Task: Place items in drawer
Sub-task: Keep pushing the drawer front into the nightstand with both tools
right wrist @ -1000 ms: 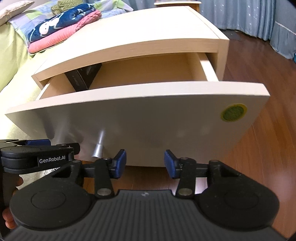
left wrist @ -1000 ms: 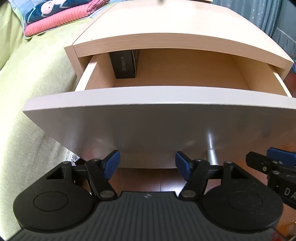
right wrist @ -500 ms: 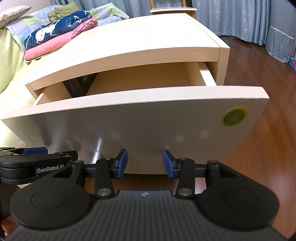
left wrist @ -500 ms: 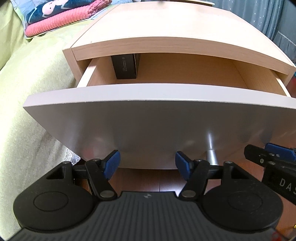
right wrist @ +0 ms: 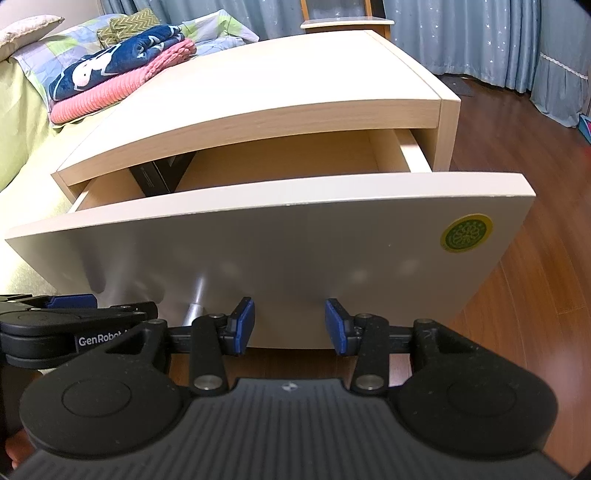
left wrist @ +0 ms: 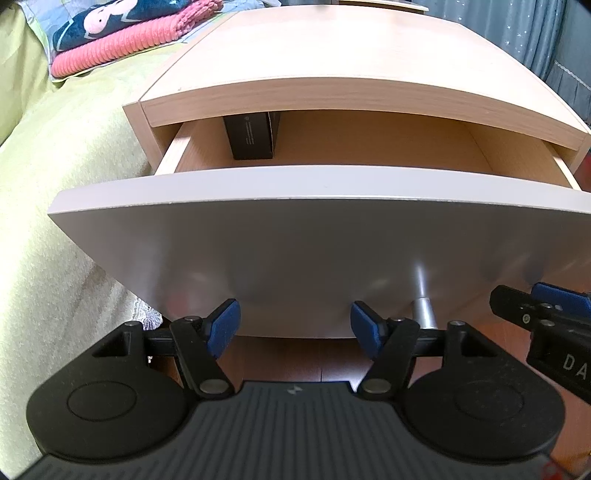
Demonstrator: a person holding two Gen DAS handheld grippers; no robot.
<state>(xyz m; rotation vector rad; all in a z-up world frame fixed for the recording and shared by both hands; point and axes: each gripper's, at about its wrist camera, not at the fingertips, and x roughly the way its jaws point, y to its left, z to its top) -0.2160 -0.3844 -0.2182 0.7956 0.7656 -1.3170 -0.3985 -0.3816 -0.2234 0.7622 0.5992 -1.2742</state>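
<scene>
Drawer: the drawer (left wrist: 317, 192) of the light wood nightstand (left wrist: 354, 55) stands pulled out, its curved front panel facing both cameras.
Drawer contents: one black box (left wrist: 252, 136) stands upright in the back left corner, partly under the nightstand's top; the rest of the visible drawer floor is bare light wood.
Same box, right view: the black box (right wrist: 162, 177) shows only as a dark corner behind the front panel, near the drawer's left side wall.
Left gripper: the left gripper (left wrist: 294, 326) has its blue-padded fingers spread wide, holding nothing, low in front of the drawer's bottom edge; whether the pads touch the panel I cannot tell.
Right gripper: the right gripper (right wrist: 290, 325) is likewise spread with nothing between the pads, just below the front panel's lower edge, beside the left one.
Handle: a round brushed-metal handle (left wrist: 423, 312) juts from the lower front panel, between the two grippers.
Front panel: smooth, pale, slightly glossy, bowed outward, with a round green and yellow sticker (right wrist: 466, 232) near its right edge.
Nightstand top: curved light wood grain, thick front edge.
Surroundings: yellow-green bedspread (left wrist: 48, 177) at the nightstand's left side, with folded pink and navy blankets (right wrist: 122, 77) on it; dark wood floor (right wrist: 535, 295) at the right; blue curtains (right wrist: 461, 33) behind.
</scene>
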